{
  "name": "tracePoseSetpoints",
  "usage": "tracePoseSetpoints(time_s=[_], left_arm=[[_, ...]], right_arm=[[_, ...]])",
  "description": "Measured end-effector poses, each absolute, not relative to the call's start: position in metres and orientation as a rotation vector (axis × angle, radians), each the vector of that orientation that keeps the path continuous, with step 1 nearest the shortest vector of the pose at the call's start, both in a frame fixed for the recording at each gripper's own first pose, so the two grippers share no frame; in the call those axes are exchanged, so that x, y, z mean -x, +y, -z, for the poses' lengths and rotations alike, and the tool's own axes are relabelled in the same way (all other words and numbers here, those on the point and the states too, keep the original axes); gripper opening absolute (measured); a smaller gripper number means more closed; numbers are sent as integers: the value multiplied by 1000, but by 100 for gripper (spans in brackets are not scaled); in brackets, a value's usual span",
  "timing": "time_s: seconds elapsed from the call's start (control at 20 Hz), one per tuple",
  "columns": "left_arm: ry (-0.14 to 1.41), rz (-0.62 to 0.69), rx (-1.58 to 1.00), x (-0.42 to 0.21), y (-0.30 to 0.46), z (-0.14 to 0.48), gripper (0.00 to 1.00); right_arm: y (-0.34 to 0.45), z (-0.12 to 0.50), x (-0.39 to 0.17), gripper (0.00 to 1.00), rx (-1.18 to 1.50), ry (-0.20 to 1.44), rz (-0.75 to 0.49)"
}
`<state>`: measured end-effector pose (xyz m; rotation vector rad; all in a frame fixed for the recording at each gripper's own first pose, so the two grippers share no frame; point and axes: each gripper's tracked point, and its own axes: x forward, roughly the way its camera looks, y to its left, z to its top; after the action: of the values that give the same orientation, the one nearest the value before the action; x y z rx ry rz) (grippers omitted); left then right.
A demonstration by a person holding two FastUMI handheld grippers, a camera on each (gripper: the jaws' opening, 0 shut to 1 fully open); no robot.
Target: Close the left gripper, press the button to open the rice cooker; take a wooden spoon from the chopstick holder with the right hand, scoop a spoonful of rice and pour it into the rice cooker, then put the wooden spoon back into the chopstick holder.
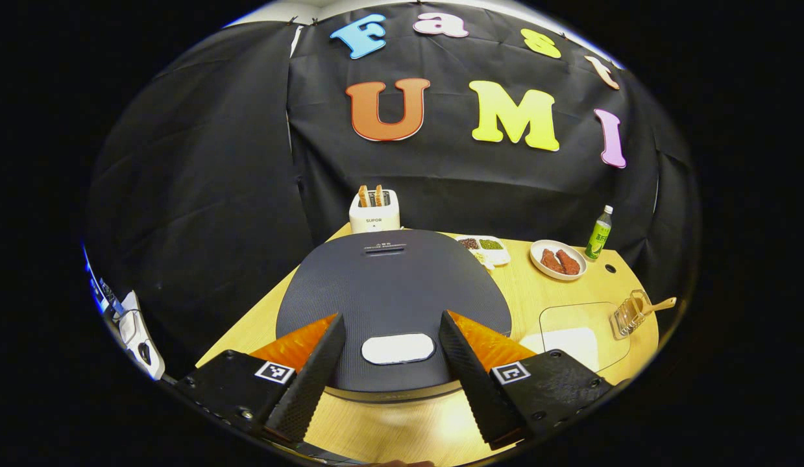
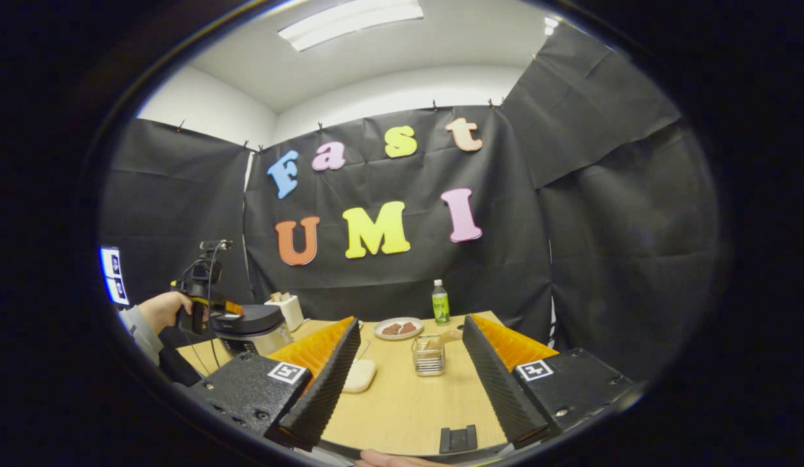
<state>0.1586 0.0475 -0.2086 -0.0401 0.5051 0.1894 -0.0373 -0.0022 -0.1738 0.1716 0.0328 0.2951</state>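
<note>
1. At nine o'clock in the right gripper view, a hand (image 2: pixel 160 310) is gripping the left gripper (image 2: pixel 204 305) as it is hanging over the rice cooker (image 2: pixel 254 327); from there I cannot tell how its jaws are standing.
2. In the left gripper view the left gripper (image 1: pixel 392 344) is showing its jaws spread wide, with the closed rice cooker (image 1: pixel 392 285) filling the centre and its pale button (image 1: pixel 398 348) lying between the fingers at six o'clock, below them. The jaws are not yet pressed together, as the task asks before pressing.
3. The button is likely needing a firm, straight push on its middle; the lid looks stiff and smooth, so an off-centre tip could be slipping.
4. In the right gripper view the right gripper (image 2: pixel 408 360) is also standing open, pinching nothing, over the table (image 2: pixel 402 408).
5. The chopstick holder (image 2: pixel 428 355) is sitting ahead, between the spread fingers, apart from both.
6. The wooden spoon (image 1: pixel 658 305) is leaning out of the holder at three o'clock in the left gripper view. It is probably light and rigid; the free handle is the place to grasp.
</note>
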Motion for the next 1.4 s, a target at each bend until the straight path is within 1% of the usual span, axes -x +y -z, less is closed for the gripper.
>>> tracePoseSetpoints(time_s=[0.2, 0.3, 0.35, 0.4, 0.45, 0.6, 0.65, 0.7, 0.75, 0.8, 0.85, 0.9, 0.95, 1.2, 1.4], left_arm=[[506, -186, 42, -141, 42, 208, 96], [503, -185, 38, -135, 37, 218, 95], [513, -185, 43, -131, 36, 222, 95], [530, -183, 33, -127, 33, 227, 95], [511, -181, 18, -127, 33, 226, 96], [474, -185, 31, -128, 35, 224, 96], [456, -187, 27, -128, 34, 222, 96], [442, -189, 28, -129, 34, 222, 96], [435, -190, 33, -128, 34, 222, 95], [432, -195, 24, -122, 34, 222, 95], [429, -221, 8, -116, 37, 224, 95], [438, -222, 12, -110, 35, 228, 94], [428, -207, 26, -105, 29, 230, 93], [328, -153, 36, -56, 1, 202, 94], [210, -95, 66, -23, -25, 161, 94]], right_arm=[[4, 173, 41, 100, -164, 25, -307], [6, 172, 43, 100, -145, 19, -304], [7, 172, 45, 92, -133, 14, -303], [7, 171, 45, 92, -121, 10, -293], [6, 171, 46, 100, -104, 9, -279], [8, 161, 44, 100, -66, 7, -236], [12, 154, 44, 92, -58, -2, -231], [16, 145, 42, 92, -47, -15, -226], [20, 139, 40, 100, -31, -26, -219], [24, 133, 37, 100, -18, -39, -210], [30, 129, 35, 92, -9, -46, -205], [37, 130, 33, 100, -6, -44, -203], [43, 131, 31, 100, -9, -33, -209], [57, 144, 19, 100, -25, 39, -224], [55, 150, 13, 100, -38, 72, -213]])
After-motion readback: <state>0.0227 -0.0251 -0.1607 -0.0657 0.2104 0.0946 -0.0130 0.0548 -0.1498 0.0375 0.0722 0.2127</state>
